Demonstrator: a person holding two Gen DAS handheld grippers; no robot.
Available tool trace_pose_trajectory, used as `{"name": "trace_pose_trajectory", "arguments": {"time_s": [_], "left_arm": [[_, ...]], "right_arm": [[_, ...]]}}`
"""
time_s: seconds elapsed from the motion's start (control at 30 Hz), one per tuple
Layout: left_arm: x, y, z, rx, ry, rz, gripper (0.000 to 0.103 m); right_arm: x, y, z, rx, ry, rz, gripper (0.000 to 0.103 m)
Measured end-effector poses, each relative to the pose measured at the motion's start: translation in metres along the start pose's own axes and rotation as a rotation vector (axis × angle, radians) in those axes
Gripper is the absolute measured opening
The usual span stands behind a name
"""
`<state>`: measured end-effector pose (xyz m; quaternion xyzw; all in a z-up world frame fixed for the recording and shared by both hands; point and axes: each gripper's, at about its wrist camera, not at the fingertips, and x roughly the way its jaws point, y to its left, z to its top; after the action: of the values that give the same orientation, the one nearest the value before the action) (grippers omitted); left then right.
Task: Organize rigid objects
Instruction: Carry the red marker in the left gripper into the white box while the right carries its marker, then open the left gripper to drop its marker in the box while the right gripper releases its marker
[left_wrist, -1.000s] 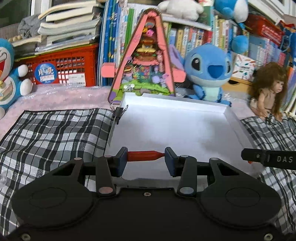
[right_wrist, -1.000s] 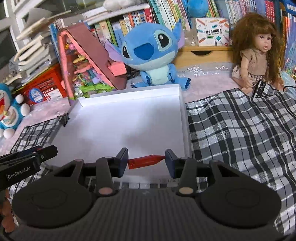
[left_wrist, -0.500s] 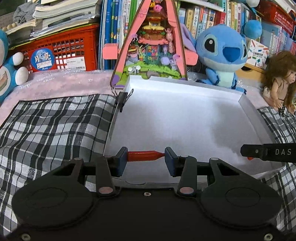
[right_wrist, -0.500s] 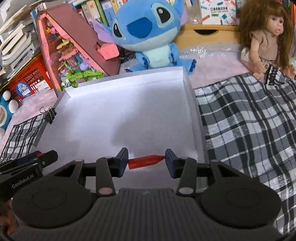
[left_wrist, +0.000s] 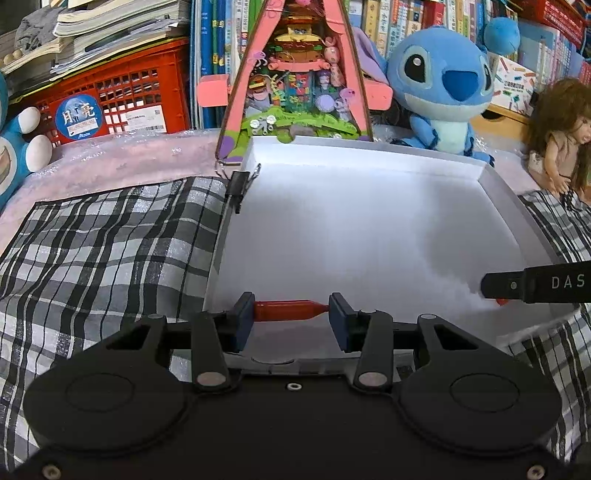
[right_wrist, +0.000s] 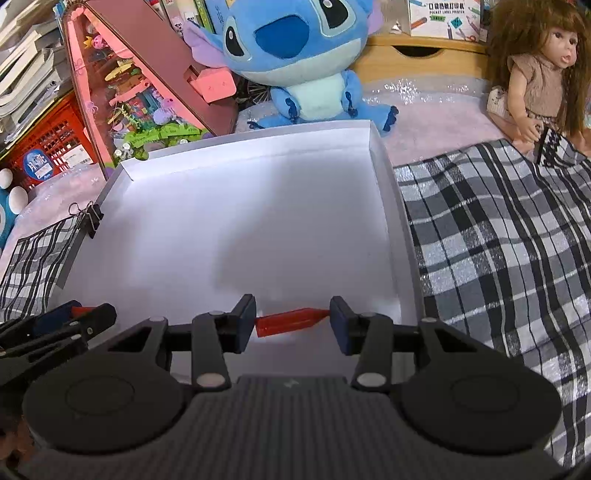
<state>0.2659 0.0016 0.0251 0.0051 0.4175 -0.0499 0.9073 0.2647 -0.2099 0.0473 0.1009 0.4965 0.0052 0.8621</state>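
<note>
Left tongs (left_wrist: 291, 312) clamped on small red pointed plastic piece (left_wrist: 286, 311); right tongs (right_wrist: 292, 319) clamped on second red pointed plastic piece (right_wrist: 291, 320). Two pieces counted, both held over near edge of shallow white cardboard tray (left_wrist: 495, 184). One black binder clip (left_wrist: 236, 184) on tray's left wall. "DAS" on right tongs' finger, "POCKET LABEL PRINTER" on far box (right_wrist: 443, 16). One blue plush toy (right_wrist: 295, 55), one brown-haired doll (right_wrist: 543, 74) behind.

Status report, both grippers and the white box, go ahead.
Left gripper shut on a red piece. Right gripper shut on another red piece. Both over the white box, bare inside. Nothing in the way.
</note>
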Motion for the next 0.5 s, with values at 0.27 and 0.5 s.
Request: {"name": "trace_pose_trajectory", "arguments": {"time_s": [0.27, 0.5], "left_arm": [[-0.004, -0.004, -0.003, 0.040, 0.006, 0.010, 0.041], [-0.006, -0.005, -0.005, 0.043, 0.010, 0.004, 0.042]], "right_arm": [[-0.002, 0.009, -0.005, -0.021, 0.026, -0.007, 0.052], [-0.003, 0.010, -0.009, -0.057, 0.014, -0.021, 0.064]]}}
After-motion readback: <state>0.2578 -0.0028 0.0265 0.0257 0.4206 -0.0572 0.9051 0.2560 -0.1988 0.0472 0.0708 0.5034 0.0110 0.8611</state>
